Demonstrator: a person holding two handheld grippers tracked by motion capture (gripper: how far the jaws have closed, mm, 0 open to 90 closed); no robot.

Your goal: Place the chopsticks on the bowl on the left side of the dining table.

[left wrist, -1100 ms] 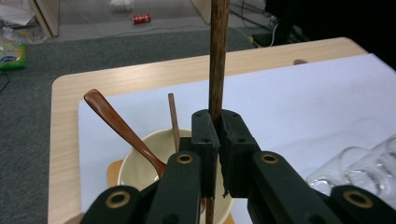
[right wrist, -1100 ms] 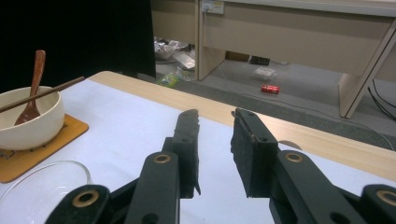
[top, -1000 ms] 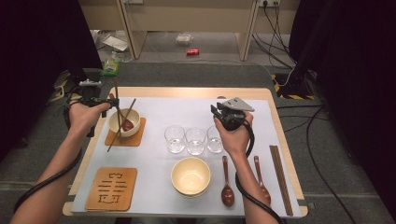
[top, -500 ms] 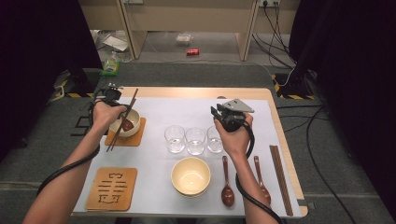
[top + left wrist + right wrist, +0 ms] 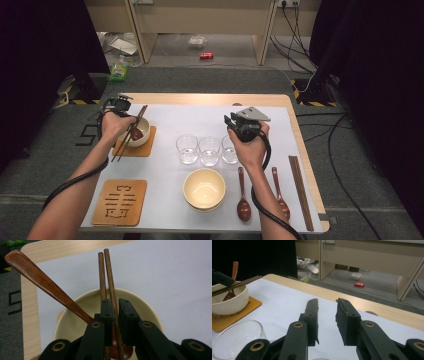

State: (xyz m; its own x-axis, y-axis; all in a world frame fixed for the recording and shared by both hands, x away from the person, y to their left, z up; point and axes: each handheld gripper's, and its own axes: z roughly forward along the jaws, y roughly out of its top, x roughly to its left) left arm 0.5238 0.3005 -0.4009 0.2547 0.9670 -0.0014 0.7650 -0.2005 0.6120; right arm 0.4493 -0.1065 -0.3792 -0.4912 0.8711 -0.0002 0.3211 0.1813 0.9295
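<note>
Chopsticks (image 5: pixel 108 277): pair lies across cream bowl (image 5: pixel 140 135) at table's 10 o'clock, long axis roughly 1-to-7 in the high view.
Left gripper (image 5: pixel 113 315): jaws have just been opening; sticks sit between the pads, which look barely off them, hard to say if any contact is left.
Spoon (image 5: pixel 45 283): leans in same bowl, handle toward 11 in left gripper view.
Coaster (image 5: pixel 146 148): under bowl.
Right gripper (image 5: pixel 327 320): jaws apart, nothing between, hovering by the glasses (image 5: pixel 209 150); left hand is nearer the job.
Surface: white mat (image 5: pixel 200 117) on wood table (image 5: pixel 210 98).
Room: carpet floor, red can (image 5: pixel 206 56) at 12.
</note>
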